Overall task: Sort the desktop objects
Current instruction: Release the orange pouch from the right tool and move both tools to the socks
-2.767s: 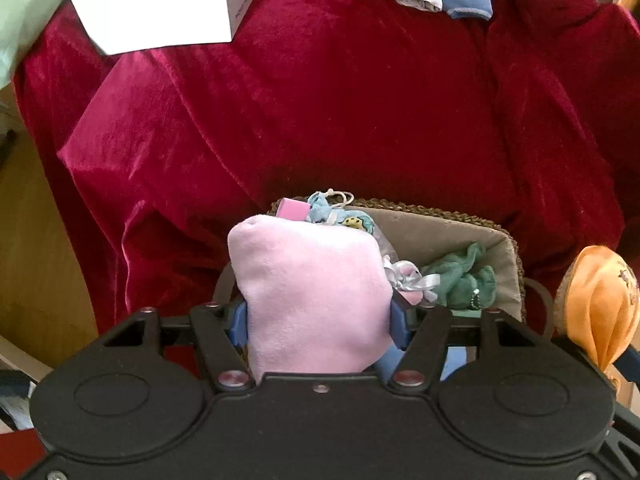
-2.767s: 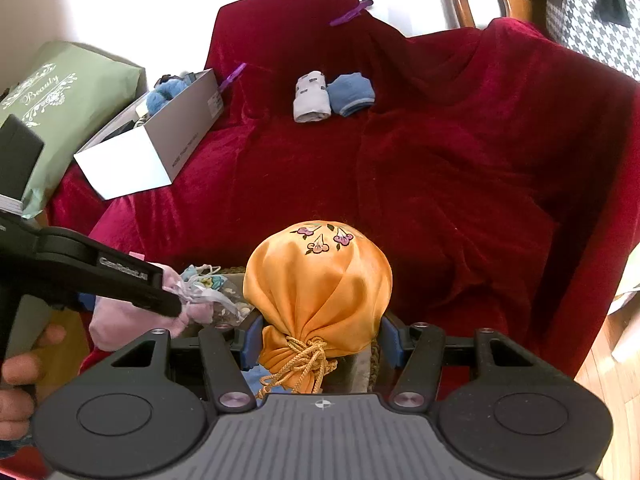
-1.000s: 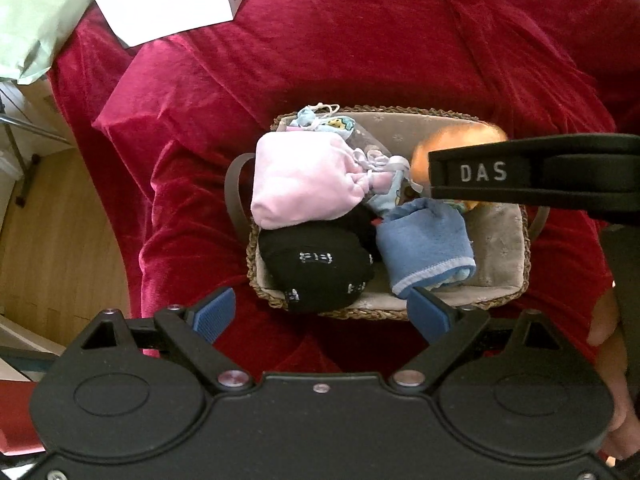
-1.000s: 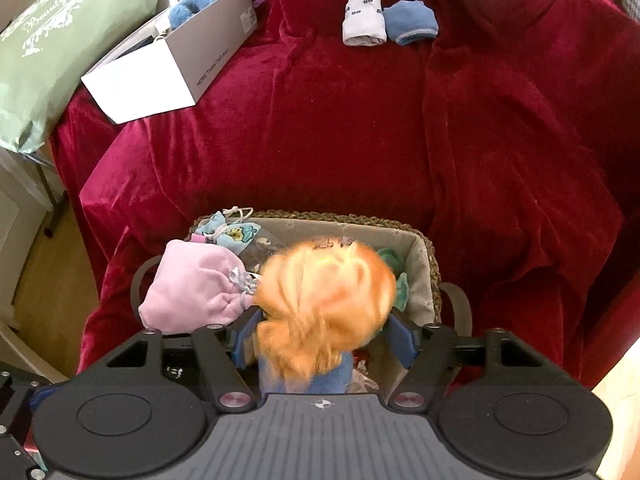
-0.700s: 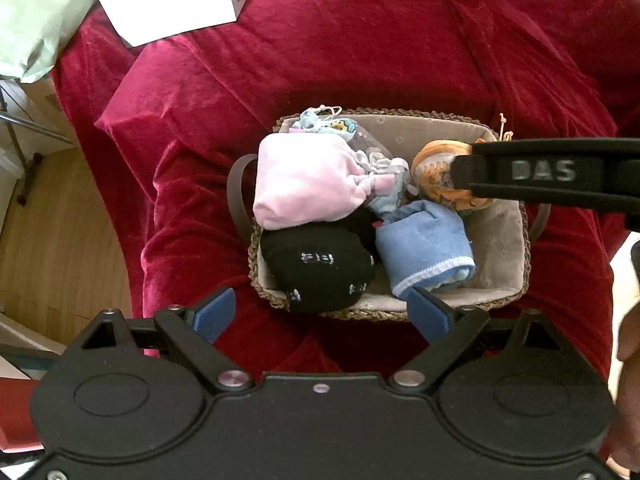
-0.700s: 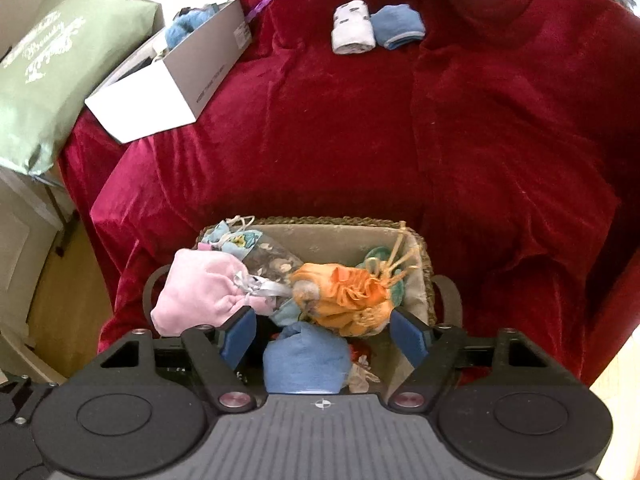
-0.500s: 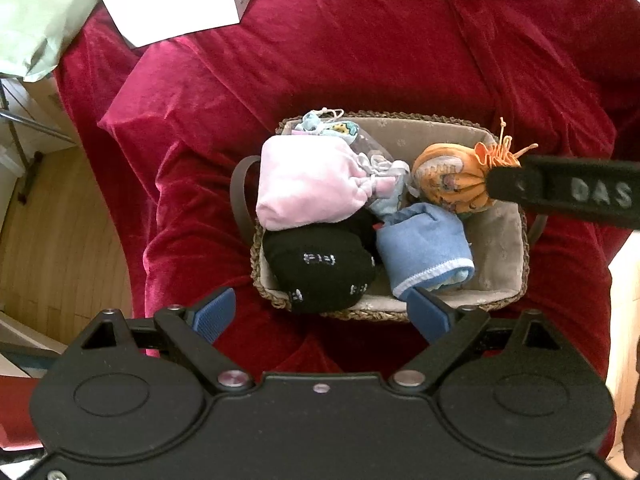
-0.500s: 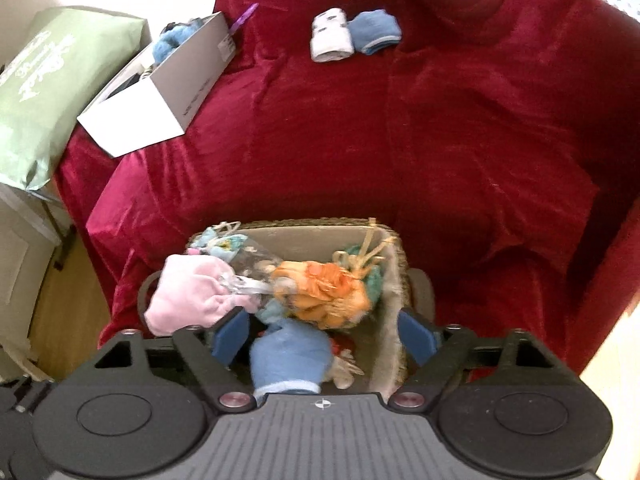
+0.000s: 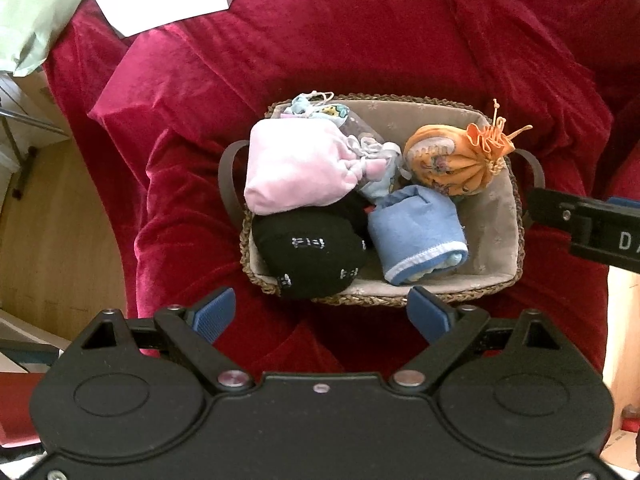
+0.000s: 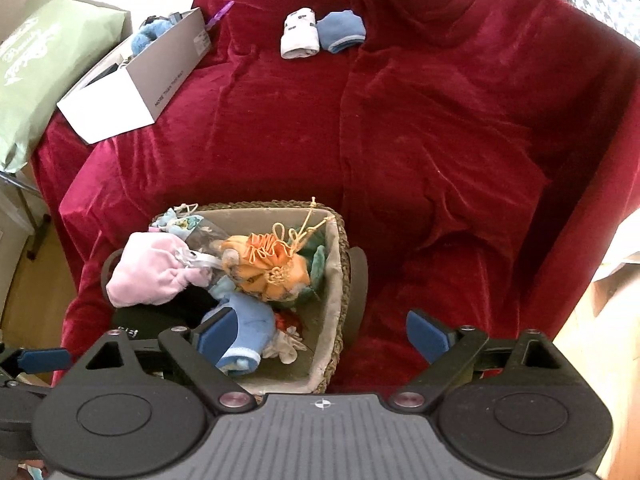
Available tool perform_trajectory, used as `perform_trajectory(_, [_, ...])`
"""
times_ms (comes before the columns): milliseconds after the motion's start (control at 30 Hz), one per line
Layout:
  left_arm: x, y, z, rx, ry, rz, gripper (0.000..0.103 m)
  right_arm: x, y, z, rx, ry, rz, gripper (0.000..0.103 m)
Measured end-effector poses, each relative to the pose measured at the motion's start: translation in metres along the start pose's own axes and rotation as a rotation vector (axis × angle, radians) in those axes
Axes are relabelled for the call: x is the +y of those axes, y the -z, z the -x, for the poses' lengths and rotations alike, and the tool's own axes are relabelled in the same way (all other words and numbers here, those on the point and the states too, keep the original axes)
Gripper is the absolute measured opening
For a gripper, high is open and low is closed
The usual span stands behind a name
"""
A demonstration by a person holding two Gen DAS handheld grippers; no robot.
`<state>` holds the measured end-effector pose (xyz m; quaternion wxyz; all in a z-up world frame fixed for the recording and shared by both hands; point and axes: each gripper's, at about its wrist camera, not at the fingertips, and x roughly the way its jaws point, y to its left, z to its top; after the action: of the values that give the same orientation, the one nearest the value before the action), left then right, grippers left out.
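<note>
A woven basket [image 9: 380,100] with a grey liner sits on red velvet cloth [image 10: 440,140]. Inside lie a pink velvet pouch [image 9: 296,168], an orange drawstring pouch [image 9: 452,164], a black sock roll [image 9: 308,252] and a light blue sock roll [image 9: 416,232]. My left gripper [image 9: 320,312] hovers open above the basket's near rim and holds nothing. My right gripper [image 10: 322,336] is over the basket's right wall [image 10: 340,280]. Its jaws are opening and grip nothing. The orange pouch [image 10: 272,268] rests free beside the pink pouch [image 10: 148,268].
At the cloth's far end lie a white sock roll [image 10: 299,34] and a blue sock roll [image 10: 342,32]. A white open box [image 10: 132,92] and a green bag [image 10: 36,68] stand at the far left. Wooden floor [image 9: 48,240] shows beyond the cloth's left edge.
The orange pouch left my right gripper and now lies in the basket. My right gripper opened wide and drew off to the right. The left gripper stayed put.
</note>
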<state>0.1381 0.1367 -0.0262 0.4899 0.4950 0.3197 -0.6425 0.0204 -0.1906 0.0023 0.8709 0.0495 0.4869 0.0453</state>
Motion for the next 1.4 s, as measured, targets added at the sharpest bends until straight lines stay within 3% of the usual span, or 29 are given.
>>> perform_trajectory(367, [-0.004,-0.006,-0.003,0.02,0.005,-0.072,0.09,0.001,-0.003,0.006,-0.021,0.031,0.041,0.092])
perform_trajectory(700, [0.018,-0.048,0.007,-0.04,0.017,-0.066,0.09,0.002,-0.021,0.007,-0.022,0.036,0.068,0.092])
perform_trajectory(1133, [0.049,-0.091,-0.017,-0.016,0.132,0.012,0.09,-0.009,-0.048,-0.017,0.035,0.039,0.06,0.092])
perform_trajectory(1267, [0.042,-0.115,-0.024,-0.045,0.157,-0.025,0.09,-0.011,-0.058,-0.029,0.037,0.029,0.066,0.092])
perform_trajectory(1400, [0.028,-0.147,-0.03,-0.126,0.19,-0.072,0.098,-0.011,-0.077,-0.042,0.0,0.039,0.087,0.092])
